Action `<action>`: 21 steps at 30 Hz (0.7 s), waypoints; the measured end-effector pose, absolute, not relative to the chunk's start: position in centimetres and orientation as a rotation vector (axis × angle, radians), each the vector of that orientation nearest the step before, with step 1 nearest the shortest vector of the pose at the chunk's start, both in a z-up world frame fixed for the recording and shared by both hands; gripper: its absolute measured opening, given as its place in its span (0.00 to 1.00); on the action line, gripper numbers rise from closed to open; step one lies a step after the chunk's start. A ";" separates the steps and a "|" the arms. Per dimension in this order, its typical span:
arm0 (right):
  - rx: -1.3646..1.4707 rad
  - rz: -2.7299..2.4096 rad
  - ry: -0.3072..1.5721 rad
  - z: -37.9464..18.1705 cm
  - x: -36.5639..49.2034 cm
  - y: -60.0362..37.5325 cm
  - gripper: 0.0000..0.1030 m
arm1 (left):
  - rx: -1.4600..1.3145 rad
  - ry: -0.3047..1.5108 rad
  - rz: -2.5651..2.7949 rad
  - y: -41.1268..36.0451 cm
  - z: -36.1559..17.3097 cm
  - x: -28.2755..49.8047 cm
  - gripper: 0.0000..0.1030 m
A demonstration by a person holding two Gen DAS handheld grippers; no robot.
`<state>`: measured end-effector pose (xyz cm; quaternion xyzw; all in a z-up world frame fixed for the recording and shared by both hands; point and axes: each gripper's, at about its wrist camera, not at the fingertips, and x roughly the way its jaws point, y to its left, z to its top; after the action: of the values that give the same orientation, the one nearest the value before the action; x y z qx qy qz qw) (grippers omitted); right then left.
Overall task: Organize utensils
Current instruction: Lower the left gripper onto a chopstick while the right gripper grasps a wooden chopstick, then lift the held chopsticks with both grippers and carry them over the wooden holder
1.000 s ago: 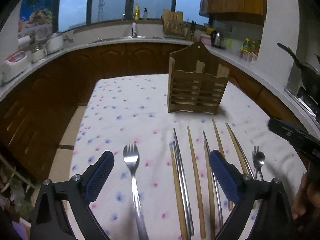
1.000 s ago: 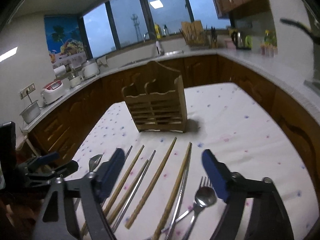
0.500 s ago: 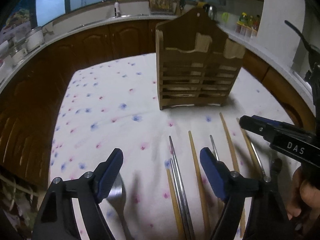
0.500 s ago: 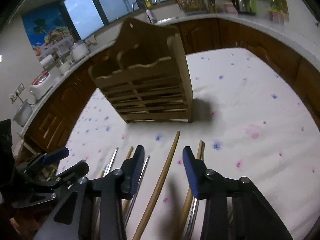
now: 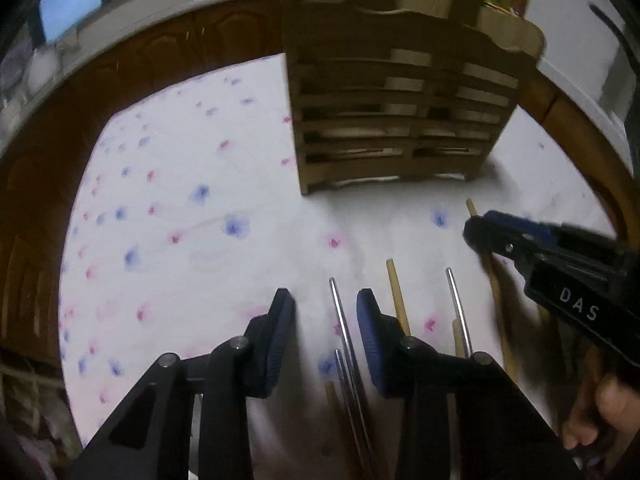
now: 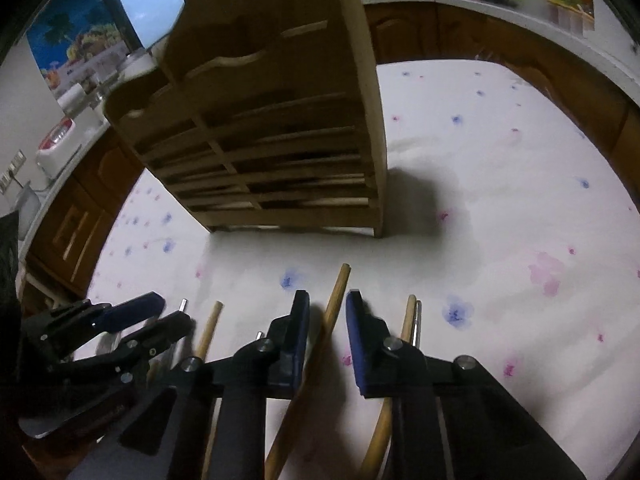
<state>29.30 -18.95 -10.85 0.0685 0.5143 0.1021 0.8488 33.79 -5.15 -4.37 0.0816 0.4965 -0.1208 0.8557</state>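
Observation:
A wooden utensil holder (image 5: 404, 92) stands on the flowered tablecloth (image 5: 180, 216); it also shows in the right wrist view (image 6: 272, 120). Wooden and metal chopsticks lie in front of it. My left gripper (image 5: 325, 312) is low over the cloth, its jaws narrowed around a metal chopstick (image 5: 340, 312) without touching it. My right gripper (image 6: 327, 308) is low too, jaws narrowed around a wooden chopstick (image 6: 336, 300), a small gap on each side. The right gripper also shows in the left wrist view (image 5: 476, 232), and the left gripper in the right wrist view (image 6: 168, 312).
More chopsticks lie beside the framed ones: a wooden one (image 5: 396, 292), a metal one (image 5: 456, 304), and a wooden and metal pair (image 6: 412, 320). A kitchen counter (image 6: 500, 8) with appliances runs behind the table. The table edge drops off at the left (image 5: 68, 240).
Both grippers have moved forward and down toward the chopstick tips near the holder, and both jaws have narrowed. The fork and spoon have left view.

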 end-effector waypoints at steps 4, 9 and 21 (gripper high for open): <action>0.084 0.210 1.092 -10.9 29.8 -18.0 0.13 | 0.182 1.043 -0.284 -6.1 -4.4 34.3 0.15; 0.072 0.222 1.091 -10.8 29.7 -18.4 0.08 | 0.154 1.036 -0.305 -6.3 -4.5 34.4 0.04; 0.242 0.322 0.994 -5.4 26.7 -21.3 0.05 | 0.001 0.897 -0.374 -3.3 1.5 29.3 0.03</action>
<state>26.69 -21.29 -5.37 0.1154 0.4735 0.1532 0.8597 29.28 -3.34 1.55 0.0003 0.4309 -0.1797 0.8843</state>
